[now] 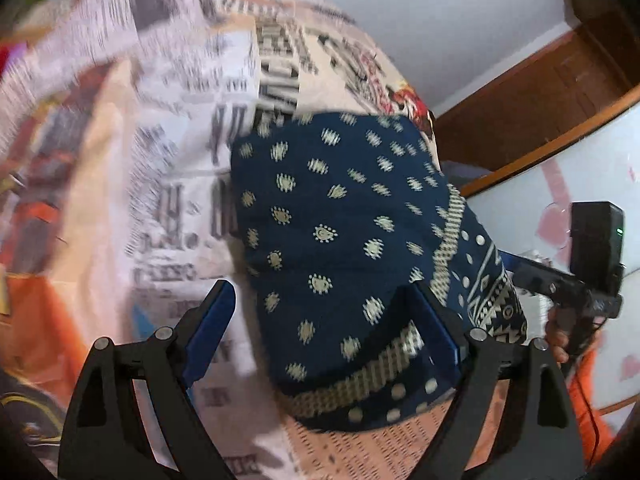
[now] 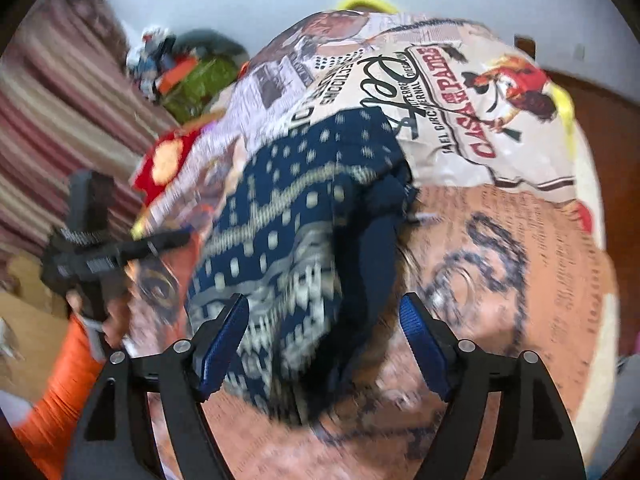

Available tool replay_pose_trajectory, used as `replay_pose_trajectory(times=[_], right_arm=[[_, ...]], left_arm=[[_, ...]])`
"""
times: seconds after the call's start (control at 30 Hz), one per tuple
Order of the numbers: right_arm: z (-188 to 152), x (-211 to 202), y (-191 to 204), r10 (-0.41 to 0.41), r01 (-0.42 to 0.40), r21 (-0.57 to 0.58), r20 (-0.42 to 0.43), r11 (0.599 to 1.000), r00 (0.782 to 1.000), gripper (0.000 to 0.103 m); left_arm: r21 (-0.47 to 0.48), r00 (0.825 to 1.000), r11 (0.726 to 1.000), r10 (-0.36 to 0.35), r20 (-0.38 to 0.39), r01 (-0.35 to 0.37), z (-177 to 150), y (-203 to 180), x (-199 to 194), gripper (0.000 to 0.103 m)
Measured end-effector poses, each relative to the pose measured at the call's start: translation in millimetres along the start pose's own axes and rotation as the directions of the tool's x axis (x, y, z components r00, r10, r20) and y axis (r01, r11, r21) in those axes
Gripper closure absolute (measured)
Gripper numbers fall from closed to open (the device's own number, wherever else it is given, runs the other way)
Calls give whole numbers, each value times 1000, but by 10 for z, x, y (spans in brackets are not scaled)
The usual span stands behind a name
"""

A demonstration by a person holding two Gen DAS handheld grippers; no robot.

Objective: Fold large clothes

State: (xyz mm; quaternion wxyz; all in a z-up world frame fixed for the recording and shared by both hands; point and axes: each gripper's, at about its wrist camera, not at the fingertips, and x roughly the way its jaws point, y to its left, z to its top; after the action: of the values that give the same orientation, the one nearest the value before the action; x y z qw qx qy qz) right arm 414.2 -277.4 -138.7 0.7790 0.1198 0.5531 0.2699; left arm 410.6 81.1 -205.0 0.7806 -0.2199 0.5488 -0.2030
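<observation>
On the printed bedspread (image 1: pixel 168 184) a folded navy patterned garment (image 1: pixel 344 240) is seen lying, with the left gripper (image 1: pixel 324 320) and right gripper (image 2: pixel 324 344) both spread wide and empty above it, so a fold seems just released, though blurred, and a fresh grasp is called for.

Both wrist views are evenly lit by soft, diffuse indoor light, bright enough for colour, with no glare. Faint shadow lies under the navy patterned cloth (image 1: pixel 340 232) along its near edge. Motion blur smears the printed bedspread (image 1: pixel 168 152) at the left of the left wrist view, while the cloth's dots stay fairly crisp. In the right wrist view blur streaks the cloth (image 2: pixel 288 248) and the striped surface (image 2: pixel 60 128). Fisheye bending curves everything toward dark rounded corners
</observation>
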Motion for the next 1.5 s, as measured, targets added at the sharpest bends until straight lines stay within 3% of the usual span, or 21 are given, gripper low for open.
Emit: replay_pose_trajectory(times=[0.13,0.2,0.3,0.43,0.5,0.67,0.83,0.93,1.0,1.1,1.2,1.33,1.5], right_arm=[[190,290,-170,0,4,70,-49,998,999,26],[226,435,-246,-16,21,70,-77,997,997,26],[222,643,-402,34,-19,122,-125,992,992,25],[204,871,-559,91,-62,181,-154,981,984,20],[210,924,-563,109,-81,186,-148,979,983,14],[287,1106,-494,159,-127,198,-152,972,976,13],[349,1225,-419,184,-150,206,-152,967,971,13],[359,1231,-336,185,-156,184,-152,970,971,28],[357,1201,-308,187,-161,178,-145,971,972,46],[359,1094,-259,187,-165,157,-132,974,974,64],[379,961,-104,169,-156,114,-116,981,979,71],[426,763,181,165,-160,62,-82,985,983,72],[511,522,827,187,-189,-36,-33,981,982,73]], left_arm=[[-89,994,991,-100,-44,96,102,174,186,10],[-111,992,988,-113,-54,106,135,243,269,4],[-136,987,982,-142,-79,130,153,300,418,0],[-194,965,958,-237,-111,213,172,351,646,0],[-204,959,952,-256,-121,229,192,348,736,0],[-239,939,932,-311,-147,272,221,329,941,0],[-202,948,943,-293,-126,265,226,227,911,5],[-161,959,956,-263,-108,244,182,129,779,18],[-138,966,963,-244,-90,231,202,47,693,26],[-93,972,971,-227,-65,220,191,-86,534,34],[-39,977,977,-210,-28,209,176,-262,286,38],[2,979,980,-200,36,200,130,-370,-146,40],[44,978,986,-168,127,163,38,-373,-849,40]])
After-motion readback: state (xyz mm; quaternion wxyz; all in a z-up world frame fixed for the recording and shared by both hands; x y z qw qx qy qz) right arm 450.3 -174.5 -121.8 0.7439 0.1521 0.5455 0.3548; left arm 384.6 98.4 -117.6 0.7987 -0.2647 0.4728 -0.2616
